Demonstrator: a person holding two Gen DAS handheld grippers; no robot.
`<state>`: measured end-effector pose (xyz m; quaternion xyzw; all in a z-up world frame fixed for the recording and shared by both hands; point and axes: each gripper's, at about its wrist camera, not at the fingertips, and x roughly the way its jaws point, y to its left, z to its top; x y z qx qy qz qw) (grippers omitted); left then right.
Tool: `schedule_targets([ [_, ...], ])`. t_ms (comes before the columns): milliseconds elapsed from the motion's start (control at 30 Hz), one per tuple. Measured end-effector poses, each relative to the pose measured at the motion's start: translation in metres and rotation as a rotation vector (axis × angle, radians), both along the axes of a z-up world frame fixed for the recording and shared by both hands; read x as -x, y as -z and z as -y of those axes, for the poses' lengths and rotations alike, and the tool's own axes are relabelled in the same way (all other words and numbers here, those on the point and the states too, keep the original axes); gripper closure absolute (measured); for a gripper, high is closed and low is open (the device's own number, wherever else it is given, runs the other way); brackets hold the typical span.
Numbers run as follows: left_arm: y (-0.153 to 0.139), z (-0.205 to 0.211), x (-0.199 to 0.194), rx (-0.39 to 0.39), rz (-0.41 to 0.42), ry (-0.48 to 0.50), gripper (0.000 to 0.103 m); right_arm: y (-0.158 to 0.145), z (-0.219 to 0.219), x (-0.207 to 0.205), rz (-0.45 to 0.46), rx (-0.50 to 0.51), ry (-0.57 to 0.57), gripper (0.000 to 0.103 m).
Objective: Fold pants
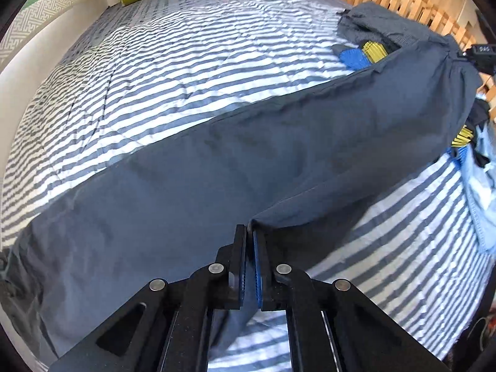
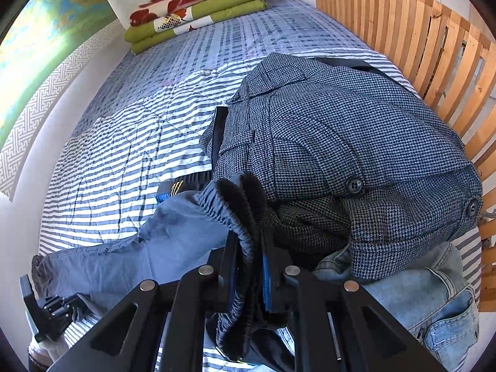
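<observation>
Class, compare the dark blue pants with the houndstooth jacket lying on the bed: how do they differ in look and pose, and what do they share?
The pants are plain dark blue; the jacket has a fine houndstooth weave with buttons. The pants stretch out long across the striped bedspread; the jacket lies bunched in a heap. The pants are pinched at both ends by the left hand-held gripper and right hand-held gripper; the jacket lies free. Both rest on the bed.

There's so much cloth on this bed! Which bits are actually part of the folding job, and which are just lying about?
Part of the job:
- dark blue pants, stretched across the bed
- left gripper, shut on a pants edge
- right gripper, shut on the elastic waistband

Just lying about:
- houndstooth jacket
- jeans
- folded green blankets
- striped bedcover
- wooden slat rail
</observation>
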<state>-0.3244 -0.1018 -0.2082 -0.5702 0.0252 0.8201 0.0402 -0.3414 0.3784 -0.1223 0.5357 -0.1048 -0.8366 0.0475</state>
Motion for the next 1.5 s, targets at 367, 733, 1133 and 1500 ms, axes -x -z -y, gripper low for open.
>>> schedule_targets([
  [367,-0.016,0.071,-0.011,0.129,-0.025,-0.201,0.077,0.009,0.009,0.005,0.012,-0.004,-0.014,0.091],
  [733,0.000,-0.003,-0.077,0.153,0.008,-0.095,0.040,0.008,0.005,0.002,0.013,0.041,-0.006,0.091],
  [1133,-0.049,0.087,-0.007,0.057,-0.060,-0.195,0.101,0.005,-0.002,0.004,0.010,0.044,-0.002,0.091],
  [1500,-0.049,0.142,-0.006,0.068,-0.044,-0.325,0.054,0.010,0.010,0.010,0.023,0.016,-0.026,0.091],
])
